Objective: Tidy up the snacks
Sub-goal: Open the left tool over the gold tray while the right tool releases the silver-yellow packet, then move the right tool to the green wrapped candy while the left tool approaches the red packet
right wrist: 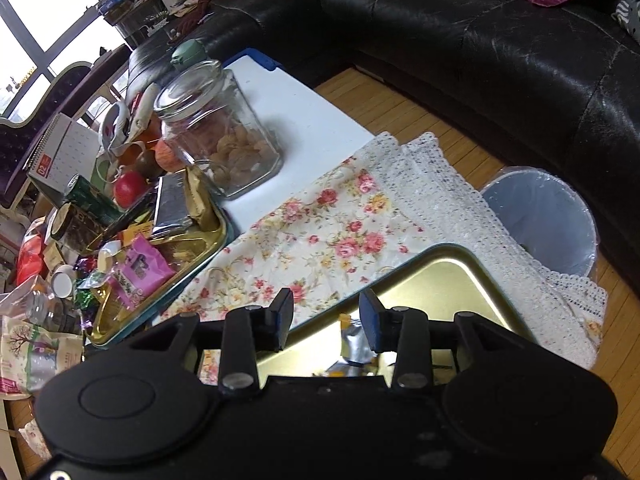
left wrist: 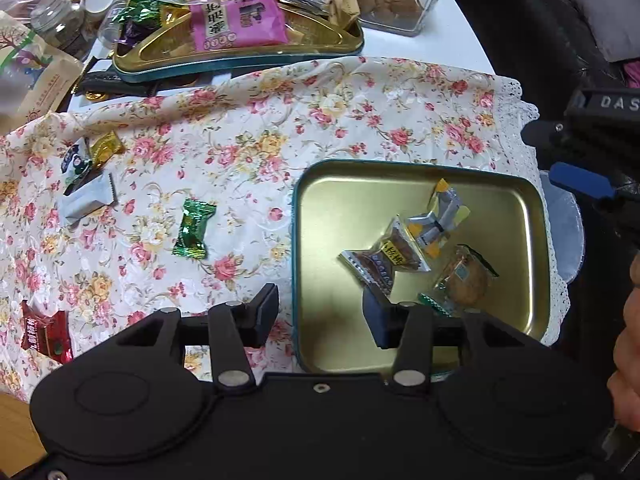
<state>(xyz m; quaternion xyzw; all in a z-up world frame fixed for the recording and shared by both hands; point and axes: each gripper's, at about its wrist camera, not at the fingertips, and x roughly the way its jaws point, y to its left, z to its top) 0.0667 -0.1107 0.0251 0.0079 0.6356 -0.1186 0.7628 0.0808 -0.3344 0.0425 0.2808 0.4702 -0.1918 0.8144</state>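
Tin tray (left wrist: 320, 240): on the floral cloth (left wrist: 280, 120), near the table's corner; holds three wrapped snacks.
Loose snacks: green candy (left wrist: 194, 229) nearest the tray; silver packet (left wrist: 88, 200), gold candy (left wrist: 106, 148) and red packet (left wrist: 46, 332) well apart to the far side.
Left gripper (left wrist: 320, 316): jaws partly open, empty, over the tray's near rim.
Right gripper (right wrist: 326, 322): jaws partly open, nothing gripped, above the tray.
Step in hand: judged between deposits.
Next move: likely calls for reaching the green candy, closing squarely on its crinkly wrapper.
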